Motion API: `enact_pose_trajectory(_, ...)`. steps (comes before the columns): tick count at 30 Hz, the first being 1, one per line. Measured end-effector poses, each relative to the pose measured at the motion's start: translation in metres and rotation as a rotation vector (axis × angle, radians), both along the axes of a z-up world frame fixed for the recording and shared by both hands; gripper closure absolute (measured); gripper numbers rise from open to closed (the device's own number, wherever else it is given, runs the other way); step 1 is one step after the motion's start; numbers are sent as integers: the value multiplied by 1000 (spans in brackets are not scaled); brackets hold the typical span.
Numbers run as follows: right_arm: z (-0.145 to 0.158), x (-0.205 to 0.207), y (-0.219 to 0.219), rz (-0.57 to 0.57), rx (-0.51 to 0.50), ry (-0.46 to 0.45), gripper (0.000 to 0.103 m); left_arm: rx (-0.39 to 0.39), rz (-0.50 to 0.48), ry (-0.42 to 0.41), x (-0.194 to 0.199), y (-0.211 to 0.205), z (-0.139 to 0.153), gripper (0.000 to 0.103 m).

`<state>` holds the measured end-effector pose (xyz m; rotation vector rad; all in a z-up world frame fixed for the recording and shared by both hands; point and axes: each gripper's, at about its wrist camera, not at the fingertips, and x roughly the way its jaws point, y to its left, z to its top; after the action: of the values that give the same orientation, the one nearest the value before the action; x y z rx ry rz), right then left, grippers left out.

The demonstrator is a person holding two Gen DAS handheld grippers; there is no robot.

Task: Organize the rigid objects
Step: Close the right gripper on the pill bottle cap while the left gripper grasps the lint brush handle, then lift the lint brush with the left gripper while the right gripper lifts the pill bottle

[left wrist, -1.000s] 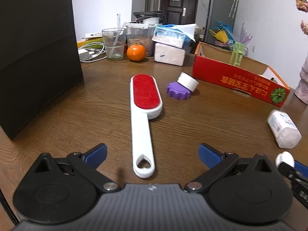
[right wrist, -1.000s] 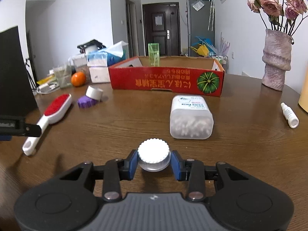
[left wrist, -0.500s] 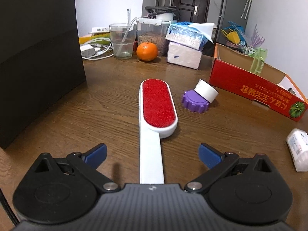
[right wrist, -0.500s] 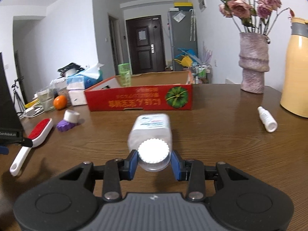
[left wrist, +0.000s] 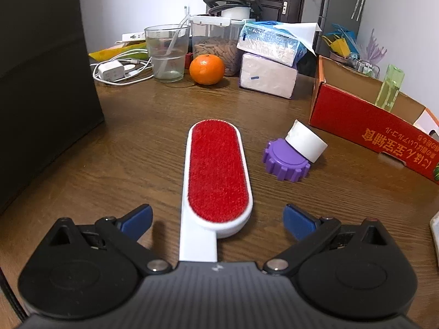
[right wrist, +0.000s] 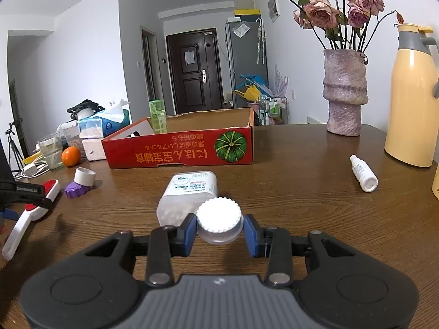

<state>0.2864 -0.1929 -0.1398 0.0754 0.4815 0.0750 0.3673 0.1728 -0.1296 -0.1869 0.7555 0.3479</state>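
Note:
My left gripper (left wrist: pixel 218 219) is open, its blue fingertips either side of a white lint brush with a red pad (left wrist: pixel 218 170) lying on the wooden table; the handle runs under the gripper. The brush also shows in the right wrist view (right wrist: pixel 35 208) at the left. My right gripper (right wrist: pixel 219 234) is shut on a white ribbed cap (right wrist: pixel 219 219), held above the table. A clear cotton-swab box (right wrist: pixel 189 194) lies just beyond it. A purple cap (left wrist: pixel 285 163) with a white ring (left wrist: pixel 306 142) leaning on it sits right of the brush.
A red cardboard box (right wrist: pixel 181 150) with a green cup (right wrist: pixel 157 116) inside stands behind. A white small bottle (right wrist: pixel 363 172), vase (right wrist: pixel 345 93) and yellow thermos (right wrist: pixel 411 96) are to the right. An orange (left wrist: pixel 207 68), glass (left wrist: pixel 167 53), tissue packs (left wrist: pixel 267 74) and a black box (left wrist: pixel 41 82) are at the left.
My left gripper has moved forward along the brush, from beyond the handle's end to the pad's base. My right gripper has risen with the cap, and the swab box now lies just behind it.

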Motion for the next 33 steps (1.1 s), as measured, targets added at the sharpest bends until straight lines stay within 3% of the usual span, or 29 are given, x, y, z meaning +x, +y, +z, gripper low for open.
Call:
enact_pose_trajectory(3, 0, -1, 2, -1, -6, -3, 67, 10, -6, -9, 1, 0, -2, 3)
enact_pose_trajectory(5, 0, -2, 3, -1, -11, -4, 67, 28, -25, -3, 3, -2, -4, 10)
enact_pose_trajectory(7, -1, -2, 4, -2, -15, -3, 67, 47, -49, 6, 5, -5, -6, 27)
enact_pose_trajectory(11, -2, -1, 4, -8, -21, 2, 67, 82, -81, 9, 5, -10, -7, 34)
enact_pose_trajectory(13, -2, -1, 4, -8, -21, 3, 67, 82, -91, 3, 3, -10, -7, 45)
enact_pose_trajectory(25, -2, -1, 2, -9, -6, -1, 67, 78, -74, -14, -7, -4, -4, 46)
enact_pose_trajectory(33, -2, -1, 3, -7, -4, -6, 67, 56, -60, -84, -26, -2, 9, 46)
